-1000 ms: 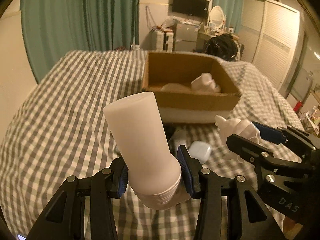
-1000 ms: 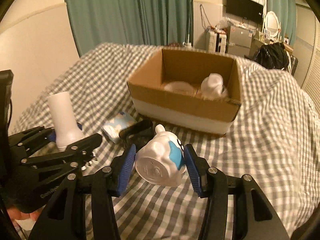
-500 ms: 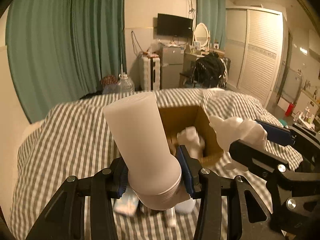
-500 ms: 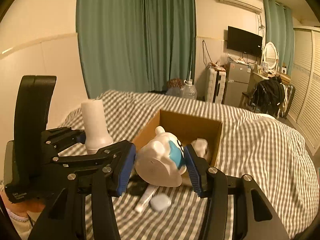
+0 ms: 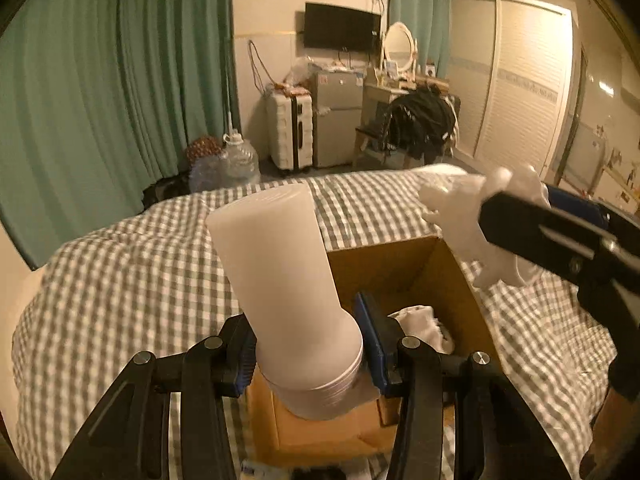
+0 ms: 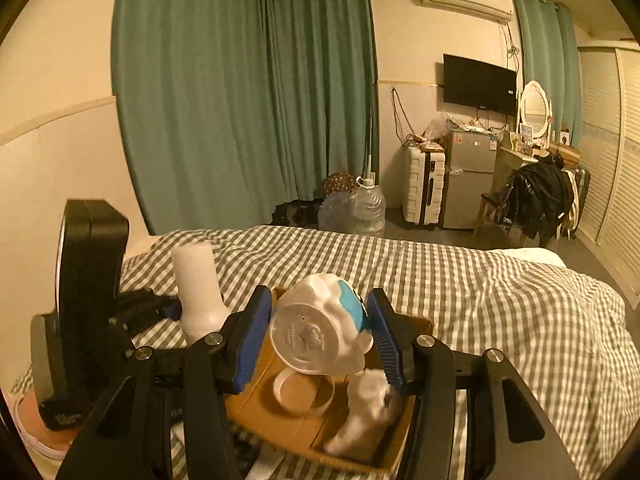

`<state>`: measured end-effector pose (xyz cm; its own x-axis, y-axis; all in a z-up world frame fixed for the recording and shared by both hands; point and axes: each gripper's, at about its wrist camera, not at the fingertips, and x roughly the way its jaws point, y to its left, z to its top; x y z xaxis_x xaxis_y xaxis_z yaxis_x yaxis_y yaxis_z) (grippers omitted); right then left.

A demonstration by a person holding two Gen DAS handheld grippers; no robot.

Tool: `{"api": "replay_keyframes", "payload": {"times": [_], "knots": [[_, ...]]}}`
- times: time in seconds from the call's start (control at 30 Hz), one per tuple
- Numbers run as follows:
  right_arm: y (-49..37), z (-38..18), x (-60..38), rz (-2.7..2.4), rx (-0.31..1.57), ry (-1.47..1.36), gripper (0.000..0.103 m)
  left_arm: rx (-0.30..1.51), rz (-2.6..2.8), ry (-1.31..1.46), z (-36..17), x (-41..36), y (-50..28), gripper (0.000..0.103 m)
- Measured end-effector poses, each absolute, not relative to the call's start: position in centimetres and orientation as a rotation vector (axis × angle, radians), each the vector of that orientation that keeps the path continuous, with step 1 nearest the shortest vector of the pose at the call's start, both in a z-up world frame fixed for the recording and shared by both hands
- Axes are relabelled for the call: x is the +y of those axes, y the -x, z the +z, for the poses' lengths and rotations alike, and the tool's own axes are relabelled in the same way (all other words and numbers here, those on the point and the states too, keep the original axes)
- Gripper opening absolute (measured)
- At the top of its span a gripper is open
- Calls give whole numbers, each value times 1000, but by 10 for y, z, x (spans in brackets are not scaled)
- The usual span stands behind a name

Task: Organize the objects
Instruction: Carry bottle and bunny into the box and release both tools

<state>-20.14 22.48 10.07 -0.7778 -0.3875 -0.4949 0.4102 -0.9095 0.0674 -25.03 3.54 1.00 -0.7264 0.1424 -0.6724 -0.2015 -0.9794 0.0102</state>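
My left gripper [image 5: 308, 344] is shut on a tall white plastic bottle [image 5: 280, 280], held above the near left part of an open cardboard box [image 5: 384, 264]. The bottle also shows in the right wrist view [image 6: 198, 288]. My right gripper [image 6: 320, 336] is shut on a white figurine with a blue patch [image 6: 320, 330], held over the box [image 6: 304, 432]. The figurine also shows in the left wrist view [image 5: 472, 216]. Inside the box lie a white round ring-shaped item [image 6: 302, 394] and a white crumpled object [image 6: 368, 408].
The box stands on a bed with a grey-and-white checked cover [image 5: 120, 280]. Small items lie on the cover in front of the box [image 5: 260, 470]. Green curtains [image 6: 240, 100], a water jug [image 6: 368, 208], a suitcase, a fridge and a wardrobe stand beyond the bed.
Both grippers rose and moved forward with their loads, from in front of the box to above it. The loose items on the cover dropped out of sight below.
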Motion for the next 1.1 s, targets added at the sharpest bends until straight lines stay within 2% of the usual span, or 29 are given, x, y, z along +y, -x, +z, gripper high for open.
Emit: {"api": "replay_keyframes", "payload": {"times": [0.27,0.5,0.53,0.63,0.67,0.7,0.87,1.03,1.1], "knots": [[255,35,231,-2576,-32,-881,50,148,2661,1197,-57,47,289,46],[277,-1,241,-2533,-83,-991,50,101,2628,1228,-69,48,297,48],[277,-1,242,-2532,-92,-990,50,89,2631,1218,-67,46,296,52],[276,2,247,-2542,-124,-981,51,66,2661,1192,-56,41,290,77],[273,4,249,-2549,-138,-970,56,58,2676,1177,-52,39,286,80],[272,6,253,-2556,-153,-957,59,52,2688,1165,-48,36,283,81],[254,32,265,-2590,-199,-898,61,37,2736,1132,-22,22,254,87],[210,69,265,-2624,-130,-815,65,51,2784,1057,13,7,215,89],[191,86,266,-2635,-102,-779,68,71,2811,1017,30,3,196,96]]}}
